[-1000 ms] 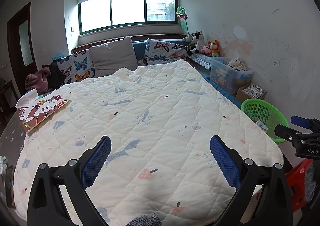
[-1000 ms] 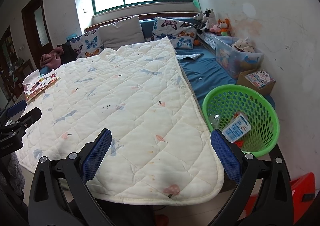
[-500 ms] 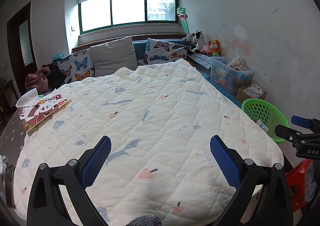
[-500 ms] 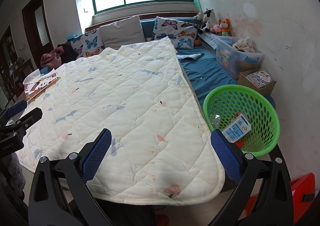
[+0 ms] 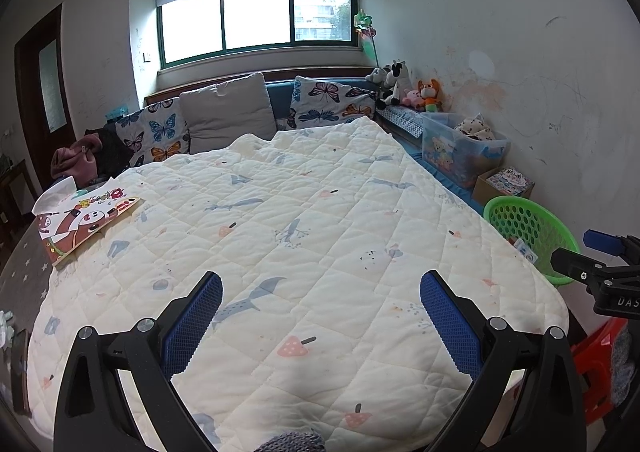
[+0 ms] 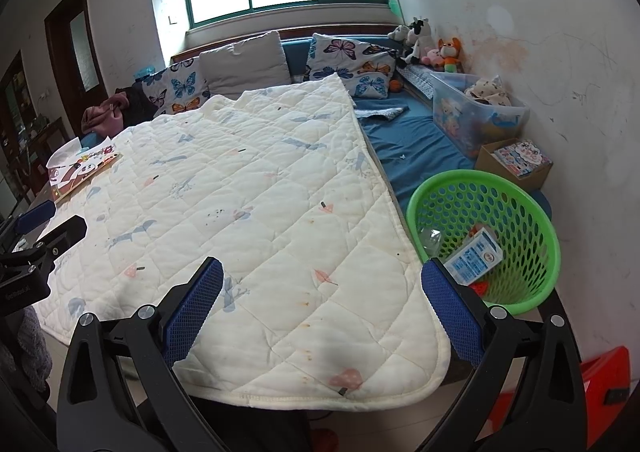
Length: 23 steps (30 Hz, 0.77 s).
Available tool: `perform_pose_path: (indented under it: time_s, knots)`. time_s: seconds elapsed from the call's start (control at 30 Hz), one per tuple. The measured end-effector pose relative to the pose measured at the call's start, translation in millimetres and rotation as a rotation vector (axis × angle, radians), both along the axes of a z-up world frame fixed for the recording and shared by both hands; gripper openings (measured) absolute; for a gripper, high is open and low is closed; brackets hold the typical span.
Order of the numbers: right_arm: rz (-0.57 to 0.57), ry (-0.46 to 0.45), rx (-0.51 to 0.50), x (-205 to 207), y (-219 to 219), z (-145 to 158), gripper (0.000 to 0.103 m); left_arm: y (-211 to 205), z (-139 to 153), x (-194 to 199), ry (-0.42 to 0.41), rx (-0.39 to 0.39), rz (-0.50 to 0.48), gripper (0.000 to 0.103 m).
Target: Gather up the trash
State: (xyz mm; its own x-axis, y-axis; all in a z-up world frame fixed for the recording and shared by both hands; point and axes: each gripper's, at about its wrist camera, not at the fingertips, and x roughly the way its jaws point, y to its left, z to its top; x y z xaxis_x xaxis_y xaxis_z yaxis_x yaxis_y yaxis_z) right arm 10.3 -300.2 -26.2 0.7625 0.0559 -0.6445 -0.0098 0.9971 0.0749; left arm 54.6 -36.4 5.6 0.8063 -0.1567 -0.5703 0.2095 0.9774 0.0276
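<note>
Cream quilted blanket [image 6: 256, 212] printed with whales and mushrooms covers the bed; just right of it stands the green perforated plastic basket [image 6: 532, 212], already holding a blue-and-white carton [image 6: 474, 258] and clear wrapper scraps. Risk, as I judge it: remaining scraps blend into the print and get missed. Left gripper [image 5: 320, 326] and right gripper [image 6: 322, 312] both hover above the blanket, fingers spread wide, holding nothing.

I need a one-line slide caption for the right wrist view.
Open right gripper above a quilt, beside a green basket holding a carton.
</note>
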Motion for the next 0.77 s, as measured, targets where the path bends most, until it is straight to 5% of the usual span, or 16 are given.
perform_pose_path:
  time_s: [0.77]
  knots:
    - [0.01,0.006,0.007,0.1,2.3,-3.0,0.099,-2.5,-4.7,0.5,-0.003,0.014,0.013,0.096]
